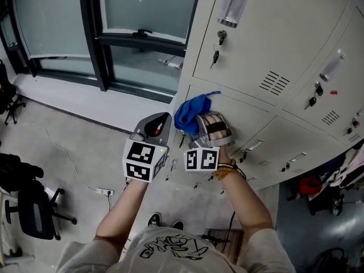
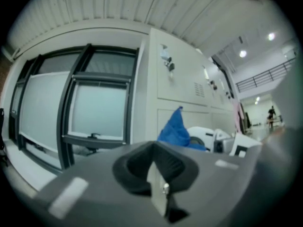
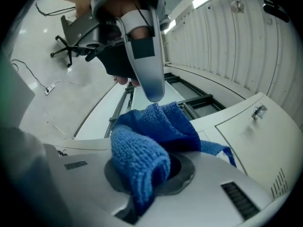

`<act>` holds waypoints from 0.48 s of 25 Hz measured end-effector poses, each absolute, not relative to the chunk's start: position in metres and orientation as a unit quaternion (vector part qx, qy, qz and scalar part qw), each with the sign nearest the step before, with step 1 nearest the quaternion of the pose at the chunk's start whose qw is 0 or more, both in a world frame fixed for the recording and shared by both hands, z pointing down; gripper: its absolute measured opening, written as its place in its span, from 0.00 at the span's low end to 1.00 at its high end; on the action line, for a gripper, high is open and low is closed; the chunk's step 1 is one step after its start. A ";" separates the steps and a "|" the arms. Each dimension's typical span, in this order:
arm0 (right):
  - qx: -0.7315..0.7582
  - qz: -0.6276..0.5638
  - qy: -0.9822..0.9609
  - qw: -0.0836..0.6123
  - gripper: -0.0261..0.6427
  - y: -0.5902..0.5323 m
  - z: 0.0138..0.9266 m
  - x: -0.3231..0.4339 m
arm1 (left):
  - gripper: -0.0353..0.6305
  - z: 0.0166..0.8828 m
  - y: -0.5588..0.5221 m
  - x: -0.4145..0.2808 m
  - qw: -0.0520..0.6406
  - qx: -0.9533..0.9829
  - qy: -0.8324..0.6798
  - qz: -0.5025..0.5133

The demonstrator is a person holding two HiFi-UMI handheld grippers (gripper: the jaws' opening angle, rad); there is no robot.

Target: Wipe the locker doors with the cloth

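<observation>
A blue cloth is bunched in my right gripper, which is shut on it. The cloth lies at the left edge of a lower beige locker door, just under the upper door; whether it touches the door I cannot tell. In the right gripper view the cloth spills out over the right gripper. My left gripper hovers just left of the cloth, shut with nothing in it. In the left gripper view the left gripper points at the lockers, and the cloth shows beyond it.
Keys hang in the locker locks, and small handles stick out of the lower doors. A dark-framed window runs to the left of the lockers. An office chair and a wall socket with a cable are at the lower left.
</observation>
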State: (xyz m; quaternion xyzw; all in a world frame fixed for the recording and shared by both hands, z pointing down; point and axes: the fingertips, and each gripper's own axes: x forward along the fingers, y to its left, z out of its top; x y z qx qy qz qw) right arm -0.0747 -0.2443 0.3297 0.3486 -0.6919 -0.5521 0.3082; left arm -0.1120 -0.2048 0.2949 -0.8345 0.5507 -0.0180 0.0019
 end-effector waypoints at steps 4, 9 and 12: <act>0.369 -0.532 -0.694 0.315 0.09 -0.243 0.358 -0.040 | 0.06 0.310 -0.212 -0.101 -0.002 -0.839 0.543 -0.030; 0.385 -0.504 -0.699 0.331 0.09 -0.242 0.410 -0.008 | 0.06 0.336 -0.223 -0.091 -0.008 -0.846 0.532 -0.045; 0.384 -0.494 -0.702 0.340 0.09 -0.245 0.443 -0.003 | 0.06 0.357 -0.230 -0.084 -0.014 -0.847 0.528 -0.059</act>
